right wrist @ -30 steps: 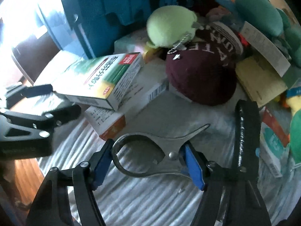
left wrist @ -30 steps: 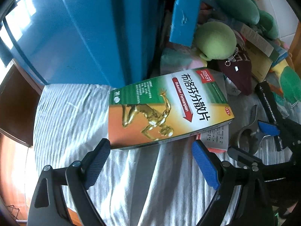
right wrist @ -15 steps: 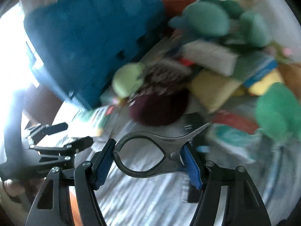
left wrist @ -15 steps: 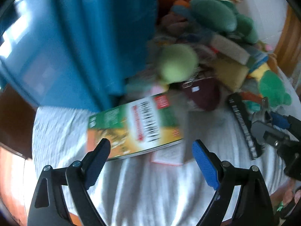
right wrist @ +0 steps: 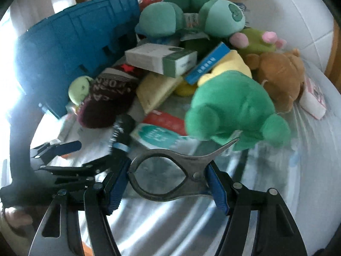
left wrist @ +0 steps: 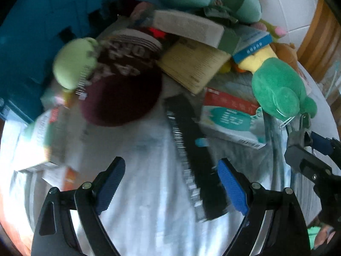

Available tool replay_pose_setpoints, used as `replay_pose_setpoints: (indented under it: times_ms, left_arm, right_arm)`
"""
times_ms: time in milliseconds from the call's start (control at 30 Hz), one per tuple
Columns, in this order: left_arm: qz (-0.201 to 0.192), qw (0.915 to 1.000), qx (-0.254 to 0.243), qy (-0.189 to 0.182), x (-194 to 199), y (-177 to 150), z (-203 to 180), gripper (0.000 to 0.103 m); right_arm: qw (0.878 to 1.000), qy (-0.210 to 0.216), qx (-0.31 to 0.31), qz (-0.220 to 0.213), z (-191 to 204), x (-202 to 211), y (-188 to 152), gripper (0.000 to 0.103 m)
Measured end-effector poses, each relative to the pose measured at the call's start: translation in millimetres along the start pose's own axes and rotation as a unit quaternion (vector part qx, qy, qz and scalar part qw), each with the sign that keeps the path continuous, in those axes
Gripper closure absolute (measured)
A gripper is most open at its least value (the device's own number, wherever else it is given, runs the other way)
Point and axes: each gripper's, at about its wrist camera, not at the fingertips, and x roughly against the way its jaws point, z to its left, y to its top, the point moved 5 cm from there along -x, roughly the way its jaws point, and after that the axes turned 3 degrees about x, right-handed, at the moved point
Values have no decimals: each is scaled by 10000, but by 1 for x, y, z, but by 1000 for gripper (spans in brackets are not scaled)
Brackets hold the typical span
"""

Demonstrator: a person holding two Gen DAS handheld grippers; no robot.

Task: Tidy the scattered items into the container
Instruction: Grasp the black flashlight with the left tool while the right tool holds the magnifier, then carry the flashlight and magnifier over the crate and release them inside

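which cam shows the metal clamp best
The right wrist view: the metal clamp fills the foreground, whole, pinched between the right hand-held gripper's pads. The left wrist view shows only a sliver of it at the right edge.

Home bedroom: plush toys (right wrist: 230, 108), bedsheet (left wrist: 149, 202)

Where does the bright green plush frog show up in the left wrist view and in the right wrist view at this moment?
Left wrist view: the green plush frog sits at the right, above the right gripper at the edge.
Right wrist view: it fills the centre right, just above the metal clamp held in that gripper.
Shared landmark: the maroon beanie beside the blue crate, left of the frog in both views.
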Motion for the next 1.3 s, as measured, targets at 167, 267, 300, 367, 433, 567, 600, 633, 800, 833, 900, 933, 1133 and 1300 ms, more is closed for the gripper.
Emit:
replay_pose_setpoints:
  times_ms: [167,267,300,367,433,567,600,633,800,833,900,933,1133,1300]
  left_arm:
    - [177,9994,250,145,-21,-6,-18,28]
    - [93,9990,282,333,-24,-7,-20,32]
    - [76,9987,287,403,-25,-7,-20,32]
    - [52,9985,291,456,-25,-7,-19,37]
    - [-8,9983,343,463,-21,-7,-17,63]
    - [67,9983,383,431,-18,-10,-11,66]
    - [79,9982,404,431,-17,-11,-9,66]
    - [87,9982,425,424,-15,-13,-7,66]
    - [108,9979,514,372,-9,-22,4,66]
    - [116,9980,519,348,-7,-23,5,66]
    - [91,9981,518,316,-2,-23,7,67]
    - [60,9982,512,306,2,-23,8,67]
    - [-314,9979,485,277,45,-10,21,68]
    - [-691,9957,525,339,89,6,15,68]
  right_arm:
    - [9995,210,217,104,-19,-7,0,34]
    - [9990,324,289,138,-24,-12,-2,34]
    - [9987,379,312,163,-24,-14,-3,34]
    - [9981,459,351,218,-24,-20,-5,34]
    - [9977,487,402,245,-22,-24,-5,35]
    - [9970,469,539,288,-16,-27,-6,35]
    - [9968,453,577,303,-14,-28,-6,35]
    - [9967,425,611,324,-13,-29,-7,35]
    - [9966,402,630,340,-9,-29,-12,36]
    - [9967,416,627,316,-7,-28,-12,36]
    - [9966,419,654,272,-3,-26,-12,36]
    - [9965,415,675,251,-1,-24,-11,36]
    - [9963,436,745,20,14,-7,4,36]
    - [9941,541,911,-252,34,16,26,36]
